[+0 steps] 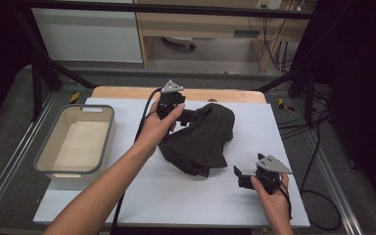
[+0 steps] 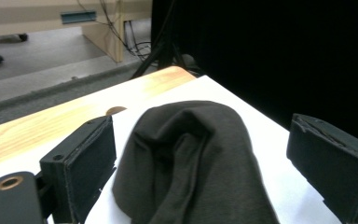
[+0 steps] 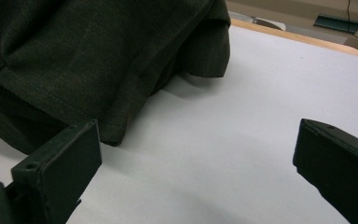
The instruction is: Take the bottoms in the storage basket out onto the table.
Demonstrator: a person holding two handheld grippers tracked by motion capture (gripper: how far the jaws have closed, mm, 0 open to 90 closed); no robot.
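A crumpled dark cloth [image 1: 201, 139] lies heaped in the middle of the white table surface [image 1: 176, 196]. My left gripper [image 1: 192, 115] is at the cloth's far left edge. In the left gripper view it [image 2: 203, 140] is open, and a raised fold of the cloth [image 2: 191, 158] lies between its jaws without being pinched. My right gripper [image 1: 240, 177] rests low on the table to the right of the cloth's near corner. It [image 3: 200, 140] stands open over bare white surface, with the cloth's hem [image 3: 74, 60] just beyond its left jaw.
An empty translucent bin [image 1: 76, 142] with a grey rim sits at the table's left edge. A strip of wooden tabletop [image 1: 127, 92] shows beyond the white surface. Cables [image 1: 318, 196] trail off the right side, and dark frame legs stand at the back.
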